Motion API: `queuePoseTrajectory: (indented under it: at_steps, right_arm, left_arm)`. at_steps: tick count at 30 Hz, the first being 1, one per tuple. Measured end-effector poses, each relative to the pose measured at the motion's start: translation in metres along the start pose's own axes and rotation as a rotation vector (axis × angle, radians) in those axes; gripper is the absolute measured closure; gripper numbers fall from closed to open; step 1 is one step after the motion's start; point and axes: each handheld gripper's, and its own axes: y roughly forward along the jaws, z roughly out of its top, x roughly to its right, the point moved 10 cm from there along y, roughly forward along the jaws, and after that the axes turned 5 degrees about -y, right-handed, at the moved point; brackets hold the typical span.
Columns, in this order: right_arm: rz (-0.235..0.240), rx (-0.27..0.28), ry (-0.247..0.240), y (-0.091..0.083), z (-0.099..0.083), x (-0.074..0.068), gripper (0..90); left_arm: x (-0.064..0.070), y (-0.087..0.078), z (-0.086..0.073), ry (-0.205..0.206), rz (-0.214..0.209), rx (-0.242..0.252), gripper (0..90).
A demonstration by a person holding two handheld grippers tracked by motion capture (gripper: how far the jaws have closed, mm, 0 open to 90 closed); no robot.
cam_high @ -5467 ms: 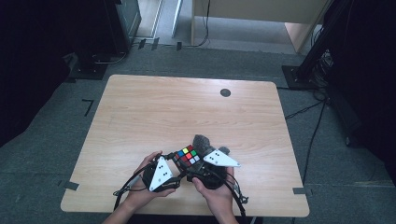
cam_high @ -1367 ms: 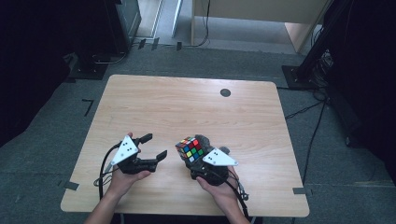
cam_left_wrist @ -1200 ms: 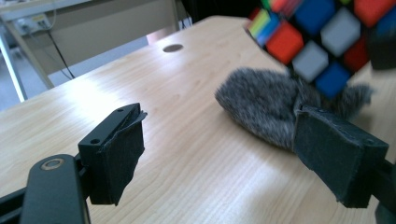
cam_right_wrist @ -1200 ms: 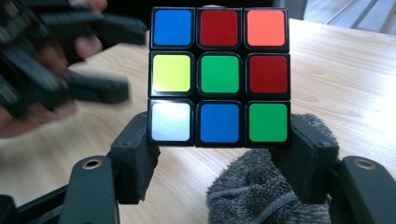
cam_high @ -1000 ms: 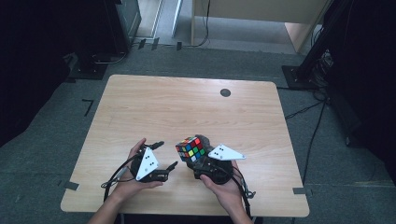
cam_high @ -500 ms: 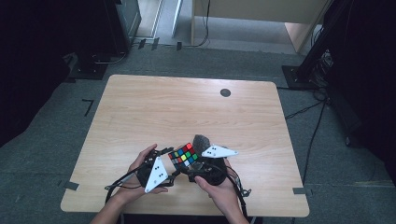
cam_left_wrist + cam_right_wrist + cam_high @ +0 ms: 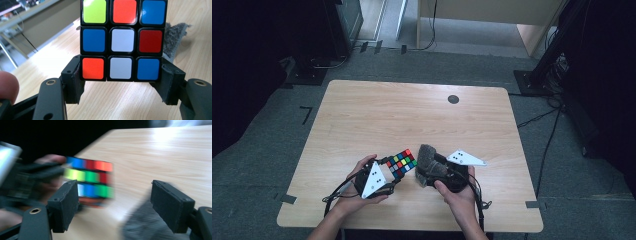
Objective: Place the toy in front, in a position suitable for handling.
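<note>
Most of the table [image 7: 412, 115] is wide open, basically the whole far half and both side edges, so there's plenty of room to swing through there. The only thing sitting out that way is a small dark round spot [image 7: 453, 99] near the far edge, flat, not really in the way. All the crowding is at the near edge: the left claw [image 7: 388, 172] clamped on the Rubik's cube [image 7: 401, 163], a grey fuzzy cloth [image 7: 430, 162] just beside it, and the right claw [image 7: 113, 202] spread wide, close to the cube.

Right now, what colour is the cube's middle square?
White, on the cube face toward the left gripper; that gripper's view shows it best.
</note>
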Motion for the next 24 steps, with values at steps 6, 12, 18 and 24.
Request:
queuePoseTrajectory:
  at_steps: [6, 12, 18, 24]
  right_arm:
    - [-0.197, -0.207, -0.081, 0.029, -0.053, 0.042, 29.7]
    - [-0.235, -0.269, -0.177, 0.043, -0.072, 0.043, 34.9]
    - [-0.232, -0.268, -0.182, 0.044, -0.075, 0.044, 58.0]
    - [-0.219, -0.229, -0.162, 0.035, -0.066, 0.042, 66.6]
  left_arm:
    - [-0.004, -0.001, -0.001, -0.051, -0.020, -0.004, 34.2]
    - [-0.009, -0.002, -0.002, -0.159, -0.056, -0.005, 34.1]
    - [-0.015, -0.002, -0.003, -0.250, -0.067, -0.019, 34.0]
    - [-0.016, -0.001, -0.006, -0.277, -0.074, -0.037, 34.1]
